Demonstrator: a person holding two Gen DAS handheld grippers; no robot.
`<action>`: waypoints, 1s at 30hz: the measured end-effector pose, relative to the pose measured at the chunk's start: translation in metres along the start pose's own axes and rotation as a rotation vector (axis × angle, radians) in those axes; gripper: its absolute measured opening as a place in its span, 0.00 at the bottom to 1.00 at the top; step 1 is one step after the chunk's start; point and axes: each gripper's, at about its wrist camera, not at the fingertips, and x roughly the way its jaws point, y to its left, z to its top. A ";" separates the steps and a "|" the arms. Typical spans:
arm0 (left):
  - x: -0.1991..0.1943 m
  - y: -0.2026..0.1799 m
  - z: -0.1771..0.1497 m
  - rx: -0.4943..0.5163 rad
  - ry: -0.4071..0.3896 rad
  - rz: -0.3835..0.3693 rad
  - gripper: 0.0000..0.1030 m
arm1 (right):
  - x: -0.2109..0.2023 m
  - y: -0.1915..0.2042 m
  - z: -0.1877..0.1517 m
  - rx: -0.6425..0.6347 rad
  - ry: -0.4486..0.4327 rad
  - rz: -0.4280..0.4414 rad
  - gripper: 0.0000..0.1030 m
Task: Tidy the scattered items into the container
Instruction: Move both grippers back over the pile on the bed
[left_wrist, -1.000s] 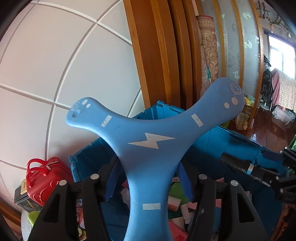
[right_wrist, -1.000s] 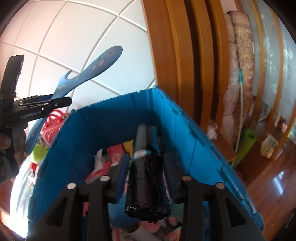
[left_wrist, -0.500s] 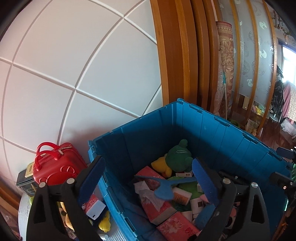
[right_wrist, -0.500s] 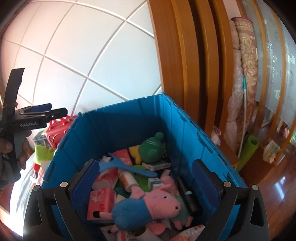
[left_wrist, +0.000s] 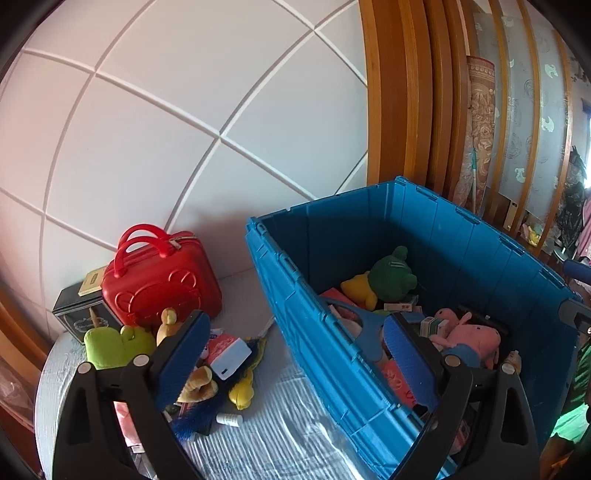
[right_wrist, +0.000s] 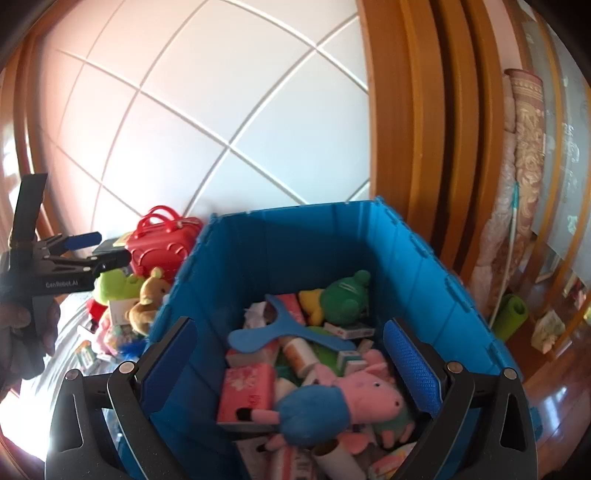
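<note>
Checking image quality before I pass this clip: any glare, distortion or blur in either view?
Left wrist: strong fisheye bending of the wall grooves, dark corner vignette, blue crate sharp. Right wrist: same bending, blown-out glare at the lower left edge, sheen on the wooden floor.

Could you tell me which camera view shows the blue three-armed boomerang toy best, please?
The right wrist view: the blue three-armed boomerang toy lies almost fully visible on the clutter. In the left wrist view, the left gripper's finger hides most of it.
</note>
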 end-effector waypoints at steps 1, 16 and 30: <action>-0.003 0.006 -0.006 -0.011 0.006 0.002 0.93 | 0.000 0.009 0.000 -0.010 0.004 0.007 0.99; -0.048 0.120 -0.087 -0.164 0.053 0.116 0.93 | 0.013 0.137 0.003 -0.141 0.026 0.109 0.99; -0.066 0.223 -0.162 -0.236 0.141 0.183 0.93 | 0.048 0.272 -0.024 -0.212 0.119 0.206 0.99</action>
